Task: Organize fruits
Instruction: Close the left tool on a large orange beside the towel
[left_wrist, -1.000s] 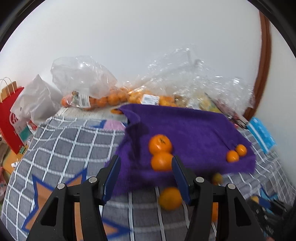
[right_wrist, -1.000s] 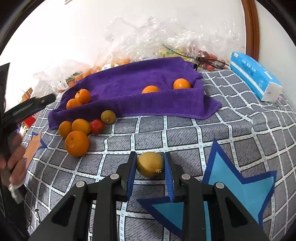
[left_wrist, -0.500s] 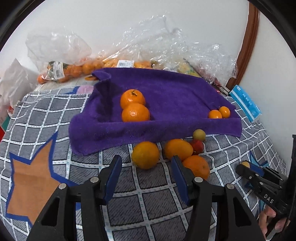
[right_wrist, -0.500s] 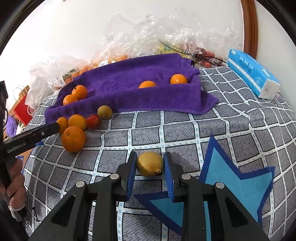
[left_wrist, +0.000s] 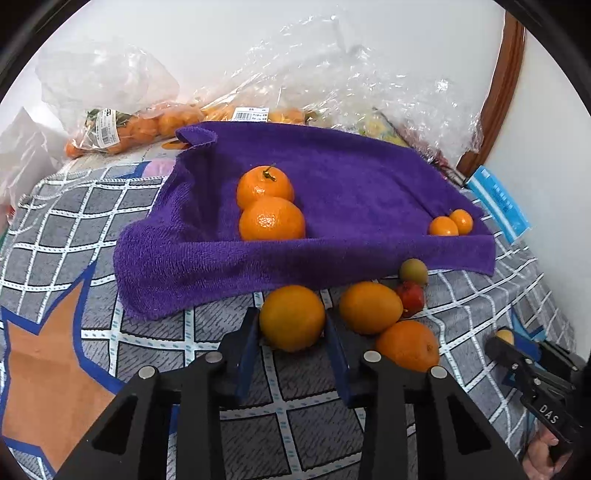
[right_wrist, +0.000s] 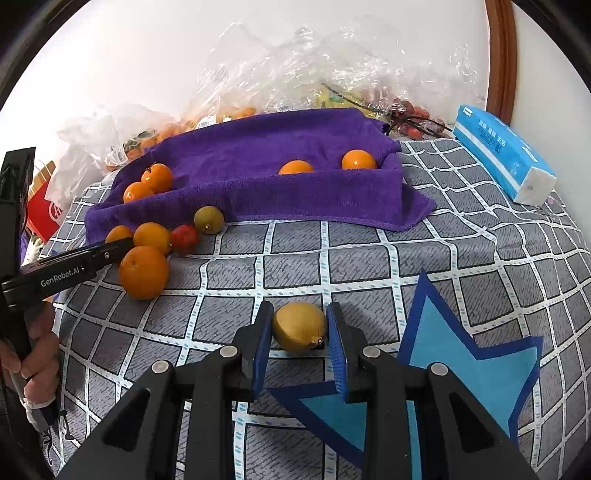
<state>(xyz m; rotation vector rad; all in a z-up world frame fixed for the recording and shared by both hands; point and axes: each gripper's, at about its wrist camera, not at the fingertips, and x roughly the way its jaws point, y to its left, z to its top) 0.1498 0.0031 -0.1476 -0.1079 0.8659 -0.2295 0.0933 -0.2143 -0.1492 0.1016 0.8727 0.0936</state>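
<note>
A grey checked surface (right_wrist: 461, 236) carries a purple towel (right_wrist: 258, 184) beyond the right claw (right_wrist: 300, 345), loose oranges (right_wrist: 144, 271) to its left, a blue tissue pack (right_wrist: 502, 162) far right.

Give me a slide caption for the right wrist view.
Right gripper shut on a lemon on the checked cloth, short of the purple towel.

You have orange fruit (left_wrist: 291, 317) on a grey, white-checked cloth (left_wrist: 147, 332); far behind lies a purple towel (left_wrist: 351, 184).
</note>
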